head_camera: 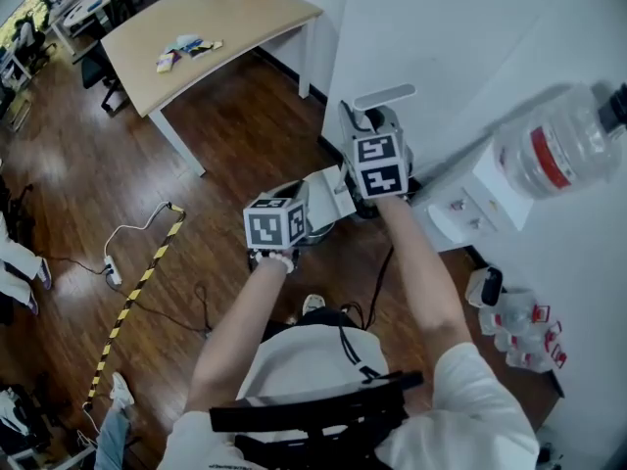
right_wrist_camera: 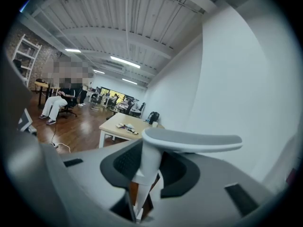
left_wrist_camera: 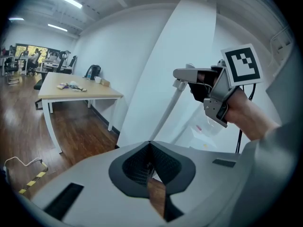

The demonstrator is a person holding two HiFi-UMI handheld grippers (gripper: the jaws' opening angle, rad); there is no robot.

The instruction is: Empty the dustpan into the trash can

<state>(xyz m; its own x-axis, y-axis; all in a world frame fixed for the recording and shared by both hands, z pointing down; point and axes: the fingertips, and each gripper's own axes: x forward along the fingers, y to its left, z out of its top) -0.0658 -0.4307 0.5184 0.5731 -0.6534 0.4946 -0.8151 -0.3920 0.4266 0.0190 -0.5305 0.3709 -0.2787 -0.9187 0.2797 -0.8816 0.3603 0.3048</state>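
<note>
My right gripper [head_camera: 378, 161] is shut on the dustpan's long handle [right_wrist_camera: 147, 167], a white shaft with a flat grey grip [right_wrist_camera: 191, 141] on top. The grip pokes out above the gripper [head_camera: 384, 96]. From the left gripper view the right gripper [left_wrist_camera: 214, 90] holds the shaft [left_wrist_camera: 169, 111] slanting down to the left. A white and grey part [head_camera: 328, 196] under my hands, mostly hidden, may be the pan. My left gripper [head_camera: 278, 225] hangs lower left of it; its jaws [left_wrist_camera: 150, 146] meet with nothing between them. No trash can can be made out.
A white wall corner [head_camera: 441, 47] stands just ahead. A water dispenser [head_camera: 490, 189] with a big bottle [head_camera: 558, 145] is at the right. A light wooden desk [head_camera: 206, 27] is far left. Cables, a power strip [head_camera: 111, 272] and yellow-black tape [head_camera: 137, 282] lie on the wood floor.
</note>
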